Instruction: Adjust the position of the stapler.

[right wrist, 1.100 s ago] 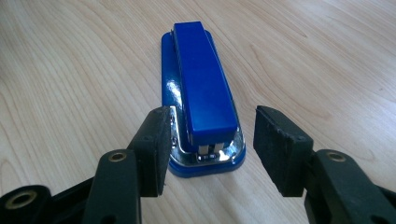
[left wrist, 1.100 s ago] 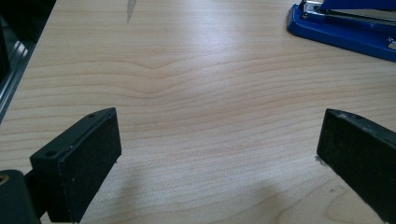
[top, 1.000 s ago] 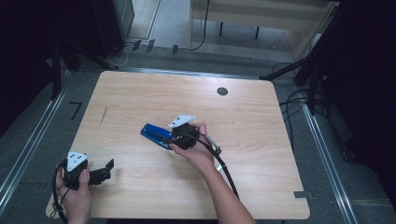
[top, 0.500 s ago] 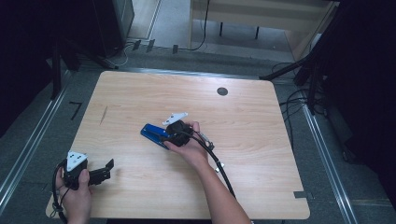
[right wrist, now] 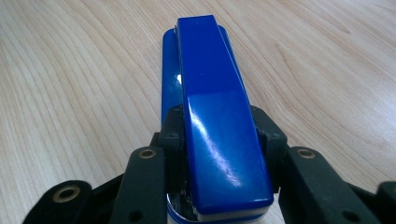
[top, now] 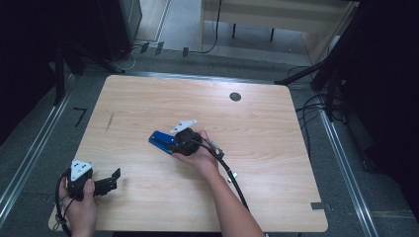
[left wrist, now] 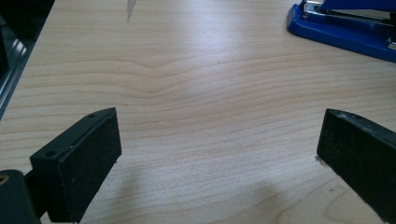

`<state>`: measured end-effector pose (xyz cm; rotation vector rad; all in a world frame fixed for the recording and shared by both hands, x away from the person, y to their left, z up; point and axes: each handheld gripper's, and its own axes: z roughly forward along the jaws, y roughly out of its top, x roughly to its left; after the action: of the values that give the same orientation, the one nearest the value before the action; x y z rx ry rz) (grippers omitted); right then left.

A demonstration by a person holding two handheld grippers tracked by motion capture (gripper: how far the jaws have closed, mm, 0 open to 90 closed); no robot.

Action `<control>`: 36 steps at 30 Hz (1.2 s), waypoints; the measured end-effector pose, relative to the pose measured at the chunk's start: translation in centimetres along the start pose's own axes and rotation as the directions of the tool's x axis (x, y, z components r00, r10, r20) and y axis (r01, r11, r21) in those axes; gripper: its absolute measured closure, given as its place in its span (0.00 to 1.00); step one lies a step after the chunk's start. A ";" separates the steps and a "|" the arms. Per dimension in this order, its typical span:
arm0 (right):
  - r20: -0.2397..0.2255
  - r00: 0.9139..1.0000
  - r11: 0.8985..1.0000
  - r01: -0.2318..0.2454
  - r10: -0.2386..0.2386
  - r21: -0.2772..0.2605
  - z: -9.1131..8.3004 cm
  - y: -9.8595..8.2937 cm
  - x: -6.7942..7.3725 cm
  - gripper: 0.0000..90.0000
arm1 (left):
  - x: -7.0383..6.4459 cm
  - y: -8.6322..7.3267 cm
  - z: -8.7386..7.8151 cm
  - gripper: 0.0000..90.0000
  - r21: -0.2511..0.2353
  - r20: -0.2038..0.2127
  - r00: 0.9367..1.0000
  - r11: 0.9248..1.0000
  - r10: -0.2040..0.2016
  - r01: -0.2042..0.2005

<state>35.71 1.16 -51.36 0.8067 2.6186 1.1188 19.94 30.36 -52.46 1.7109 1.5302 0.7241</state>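
Note:
A blue stapler lies near the middle of the wooden table. In the right gripper view the stapler runs away from the camera, and my right gripper is shut on its rear end, one jaw on each side. From above, the right gripper sits at the stapler's right end, held by a hand. My left gripper is at the table's front left corner, open, low over bare wood. Its own view has the jaws wide apart and the stapler far off at the upper right.
A round dark cable hole sits near the table's far edge. A cable trails from the right gripper toward the front edge. Metal rails and floor cables flank the table.
The right gripper has slid left along the stapler and closed around its rear end. The left gripper has stayed in place.

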 end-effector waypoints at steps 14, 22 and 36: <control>0.008 1.000 1.000 0.021 -0.021 0.018 -0.5 0.0 0.4 0.75 | 0.0 0.0 0.0 0.00 0.002 0.001 1.000 1.000 -0.001 0.001; 0.007 0.999 0.999 0.035 -0.035 0.016 -1.6 -0.8 0.5 0.75 | 0.0 0.0 0.0 0.00 0.002 0.000 1.000 1.000 -0.002 0.002; 0.009 0.999 0.999 0.034 -0.034 0.001 -3.8 -3.1 0.6 0.75 | 0.0 0.0 0.0 0.00 0.002 -0.003 1.000 1.000 -0.002 0.002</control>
<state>32.54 -2.61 -50.84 0.7623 2.6152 1.1021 19.98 30.38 -52.47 1.7097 1.5349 0.7248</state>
